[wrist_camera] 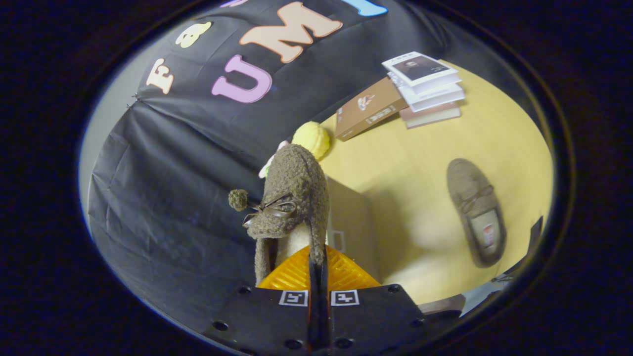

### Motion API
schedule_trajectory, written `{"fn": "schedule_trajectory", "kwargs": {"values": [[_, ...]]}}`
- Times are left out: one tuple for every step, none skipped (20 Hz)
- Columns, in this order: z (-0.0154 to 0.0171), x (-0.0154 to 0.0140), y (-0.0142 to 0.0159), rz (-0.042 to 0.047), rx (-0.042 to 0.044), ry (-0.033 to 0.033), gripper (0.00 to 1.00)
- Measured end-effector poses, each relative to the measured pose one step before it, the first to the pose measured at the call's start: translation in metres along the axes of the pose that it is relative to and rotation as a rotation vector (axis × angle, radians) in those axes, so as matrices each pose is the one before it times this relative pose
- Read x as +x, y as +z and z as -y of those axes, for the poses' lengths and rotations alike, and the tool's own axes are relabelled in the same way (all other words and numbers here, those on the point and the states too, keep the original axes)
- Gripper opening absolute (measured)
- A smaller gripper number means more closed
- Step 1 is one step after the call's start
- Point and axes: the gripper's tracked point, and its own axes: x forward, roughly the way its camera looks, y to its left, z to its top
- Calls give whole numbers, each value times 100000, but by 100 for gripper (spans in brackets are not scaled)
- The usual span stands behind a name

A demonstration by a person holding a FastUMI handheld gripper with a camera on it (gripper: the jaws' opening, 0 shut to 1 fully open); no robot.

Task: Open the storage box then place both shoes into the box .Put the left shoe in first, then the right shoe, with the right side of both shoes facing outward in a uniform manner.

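Two fuzzy brown slippers are in my view. One shoe [292, 198] has a curly fleece upper, a small bow and a pompom; I have it pinched by its heel rim, my gripper [318, 267] clamped on it so it hangs toe-away just ahead of the fingers. The other shoe [475, 212] lies flat on the yellow table [420, 163], well apart. The storage box [348, 222] sits behind the held slipper, mostly hidden.

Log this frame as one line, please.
hand-held gripper: shut on fuzzy shoe, lifted | second shoe: on table | storage box: beside held shoe
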Motion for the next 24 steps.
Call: {"fn": "schedule_trajectory", "kwargs": {"values": [[-893,772,-553,-2410,-137,1468,3],[-647,1253,-711,-2479,-976,620,3],[-609,921,-838,-2437,-1003,106,3],[-471,1061,-702,-2457,-464,-289,3],[-392,663,-613,-2062,-533,-524,3],[-185,917,-458,-1198,-1117,-1135,3],[-78,1017,-343,-820,-991,-1571,3],[-27,917,-286,-782,-474,-1732,3],[-78,906,-343,-570,-119,-1816,3],[186,834,-133,-319,44,-2291,3],[379,919,-21,31,-242,-2762,3],[181,541,-183,51,-302,-3429,3],[287,788,-230,-406,-460,-3062,3],[176,769,-425,-867,68,-2401,3],[-230,740,-425,-1057,-362,-1228,3],[-31,747,-305,-1112,-121,-1182,4],[64,687,-263,-818,-204,-1508,3],[120,525,-343,-769,-710,-1880,3],[100,438,-224,-222,-894,-1682,3],[95,435,-147,47,-1007,-1391,3],[25,340,-228,-270,-1017,-625,3],[-31,223,-155,-295,-928,-47,4],[-352,259,-136,-341,-717,1775,15],[-636,-44,16,-75,-195,3291,25]]}}
